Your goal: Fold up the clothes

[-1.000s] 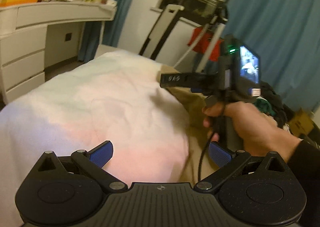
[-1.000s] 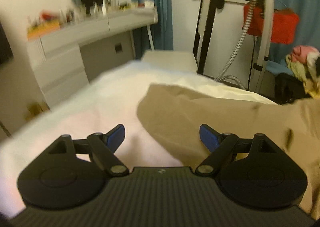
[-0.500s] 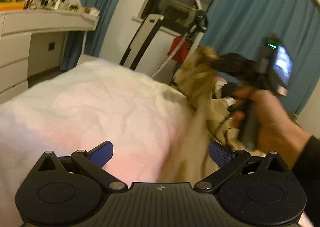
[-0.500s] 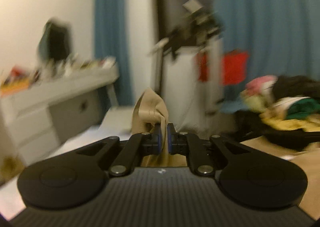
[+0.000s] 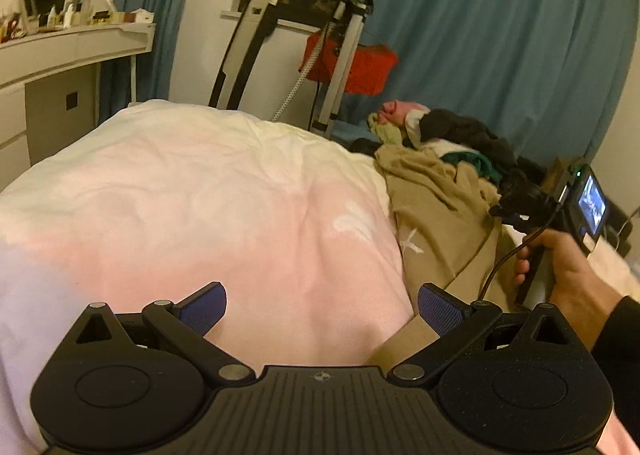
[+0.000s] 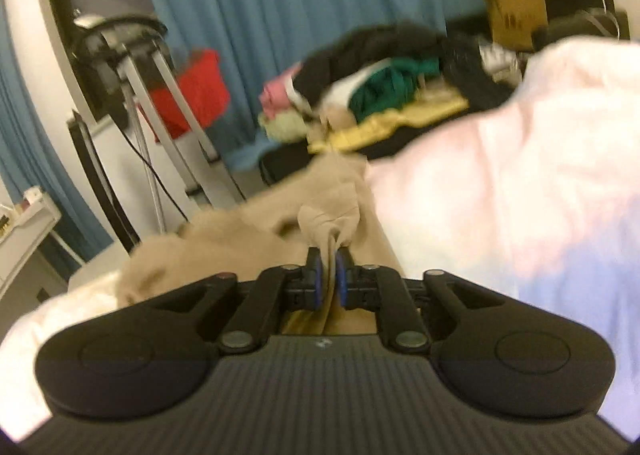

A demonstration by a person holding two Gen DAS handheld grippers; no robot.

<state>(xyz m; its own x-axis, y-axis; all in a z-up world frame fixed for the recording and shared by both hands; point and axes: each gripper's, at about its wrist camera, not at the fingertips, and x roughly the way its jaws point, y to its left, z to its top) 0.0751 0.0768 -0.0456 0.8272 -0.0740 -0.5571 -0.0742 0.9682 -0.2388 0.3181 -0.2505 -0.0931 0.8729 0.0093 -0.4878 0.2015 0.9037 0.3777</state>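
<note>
looking along the left hand-held gripper (image 5: 322, 309), its blue pads stand wide apart and released, hovering low over the pale pink bedcover (image 5: 208, 211) with nothing between them. the tan garment (image 5: 444, 215) lies to its right on the bed, crumpled rather than flat, its long run stretching away from the camera toward the heap of mixed clothes (image 5: 448, 135) by the blue curtain (image 5: 500, 35). the person's right hand (image 5: 560, 259) holds the other tool at the garment's far right side, so that hand is much the nearer to the cloth; the left one is just beside its near edge, where a tan strip shows under its right finger.

from the right wrist, blurred, the right hand-held gripper (image 6: 328, 281) is clenched on a bunched fold of the tan garment, which trails forward and leftward over the bed. a second free corner would lie on the left tool's side, i judge. beyond stand a steamer stand (image 6: 140, 95) and something red (image 6: 192, 91).
</note>
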